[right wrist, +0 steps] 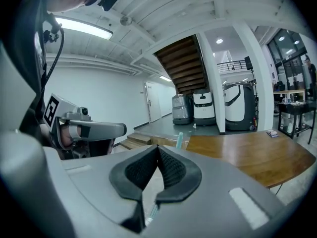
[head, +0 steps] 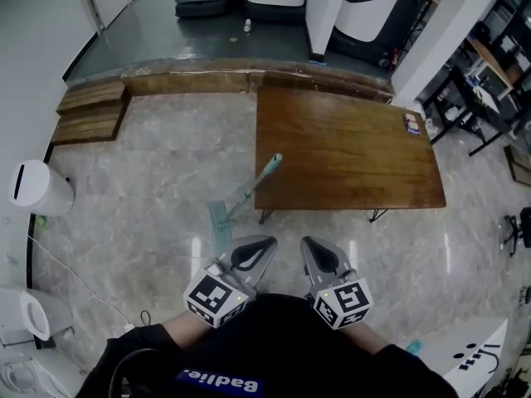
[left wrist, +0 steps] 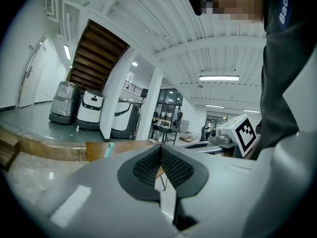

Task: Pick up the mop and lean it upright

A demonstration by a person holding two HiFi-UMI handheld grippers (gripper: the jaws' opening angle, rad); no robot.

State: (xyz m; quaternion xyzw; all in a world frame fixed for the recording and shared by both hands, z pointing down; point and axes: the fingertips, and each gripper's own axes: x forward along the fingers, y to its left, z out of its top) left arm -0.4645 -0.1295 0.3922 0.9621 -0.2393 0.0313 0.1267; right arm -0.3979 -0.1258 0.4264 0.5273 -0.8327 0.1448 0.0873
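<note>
Mop (head: 249, 189) leans at table (head: 348, 148) edge across bare floor (head: 166, 164) from left gripper (head: 255, 249) and right gripper (head: 315, 251), jaws together.

A wooden table (head: 348, 152) stood far right, wooden steps (head: 90, 111) far left, and perhaps a white bin (head: 37, 187) nearer left.

Left gripper (head: 251, 254) and right gripper (head: 321, 257) point forward, side by side, closed.

Closed right gripper (right wrist: 158, 148); mop (right wrist: 179, 140) apparently beyond
</note>
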